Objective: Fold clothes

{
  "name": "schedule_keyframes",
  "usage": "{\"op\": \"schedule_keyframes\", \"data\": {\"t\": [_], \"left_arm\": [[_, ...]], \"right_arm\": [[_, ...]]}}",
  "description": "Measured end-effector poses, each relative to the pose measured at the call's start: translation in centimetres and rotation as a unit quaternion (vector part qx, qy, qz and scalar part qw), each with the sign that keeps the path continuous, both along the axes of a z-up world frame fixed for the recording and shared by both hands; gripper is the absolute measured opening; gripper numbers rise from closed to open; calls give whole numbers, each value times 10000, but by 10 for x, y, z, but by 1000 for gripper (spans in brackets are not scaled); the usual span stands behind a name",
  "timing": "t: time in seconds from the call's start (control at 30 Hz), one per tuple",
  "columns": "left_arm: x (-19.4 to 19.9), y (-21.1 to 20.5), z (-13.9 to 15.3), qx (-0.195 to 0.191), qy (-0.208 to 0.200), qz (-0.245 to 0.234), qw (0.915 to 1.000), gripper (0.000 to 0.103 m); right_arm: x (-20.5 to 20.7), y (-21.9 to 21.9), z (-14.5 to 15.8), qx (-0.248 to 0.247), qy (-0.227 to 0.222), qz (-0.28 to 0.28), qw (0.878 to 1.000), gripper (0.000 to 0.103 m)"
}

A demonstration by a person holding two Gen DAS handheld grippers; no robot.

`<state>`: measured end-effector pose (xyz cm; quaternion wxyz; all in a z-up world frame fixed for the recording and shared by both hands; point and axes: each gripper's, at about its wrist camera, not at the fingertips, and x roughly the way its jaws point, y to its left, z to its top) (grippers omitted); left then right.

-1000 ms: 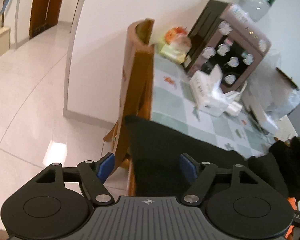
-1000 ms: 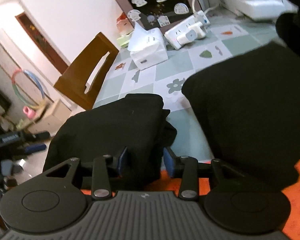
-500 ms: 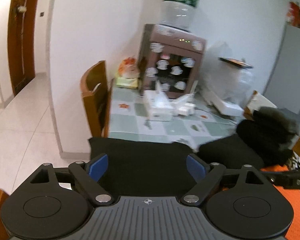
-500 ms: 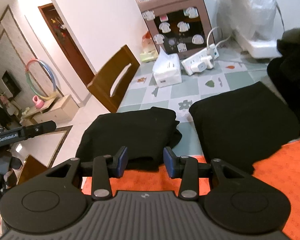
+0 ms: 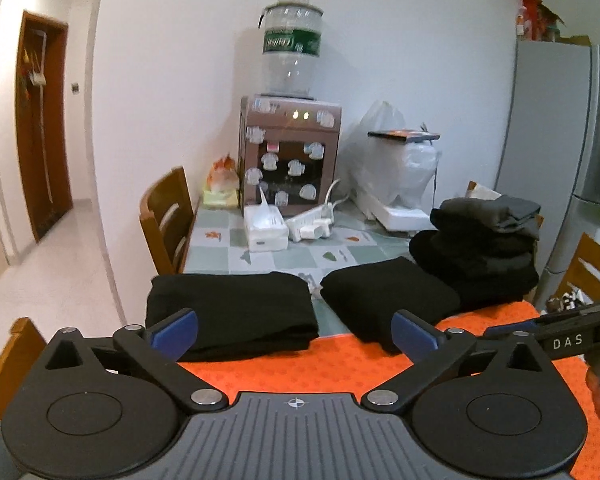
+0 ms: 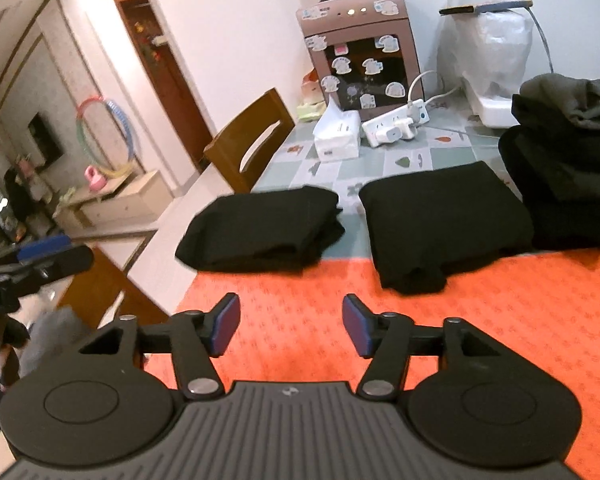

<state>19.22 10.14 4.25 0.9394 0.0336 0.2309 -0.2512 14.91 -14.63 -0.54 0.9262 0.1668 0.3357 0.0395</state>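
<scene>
Two folded black garments lie side by side at the far edge of the orange mat [image 5: 320, 364]: the left one [image 5: 232, 312] [image 6: 260, 224] and the right one [image 5: 388, 300] [image 6: 444, 208]. A stack of dark folded clothes [image 5: 480, 256] [image 6: 568, 160] stands further right. My left gripper [image 5: 295, 334] hovers above the mat's near side, its jaws opening wide with nothing between them. My right gripper [image 6: 292, 325] hangs over the bare mat, short of both garments, its jaws also opening and empty.
At the back of the tiled table [image 5: 220, 256] stand a water dispenser [image 5: 290, 160], a tissue box [image 5: 266, 232], a power strip [image 5: 310, 228] and a plastic-wrapped appliance [image 5: 396, 176]. A wooden chair [image 5: 166, 220] is at the left edge and a fridge [image 5: 560, 168] at the right.
Both grippers have drawn back and risen from the left black garment, which now lies folded on the table. Both pairs of jaws have spread wider.
</scene>
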Motion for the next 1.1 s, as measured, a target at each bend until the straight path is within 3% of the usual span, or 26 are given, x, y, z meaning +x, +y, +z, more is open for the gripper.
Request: {"op": "schedule_keyframes", "data": {"t": [0.07,0.27,0.43,0.7,1.1], "left_arm": [[-25,-11,3,61,-133,116,9998,103],[-96,-48,9,-47,-265,572,9980,103],[-145,-92,9,255,-292,1370,9898,103],[-204,-148,-1,805,-118,1871,9790,103],[-241,-174,-27,753,864,1539,9814,103]], "right_arm": [[-16,-4,0,-89,-17,199,9998,79],[-66,-22,9,-431,-144,815,9956,91],[-111,-44,21,-747,-279,1255,9889,93],[-173,-86,21,-744,-321,1491,9855,100],[-235,-127,-14,-390,44,1125,9929,101]]}}
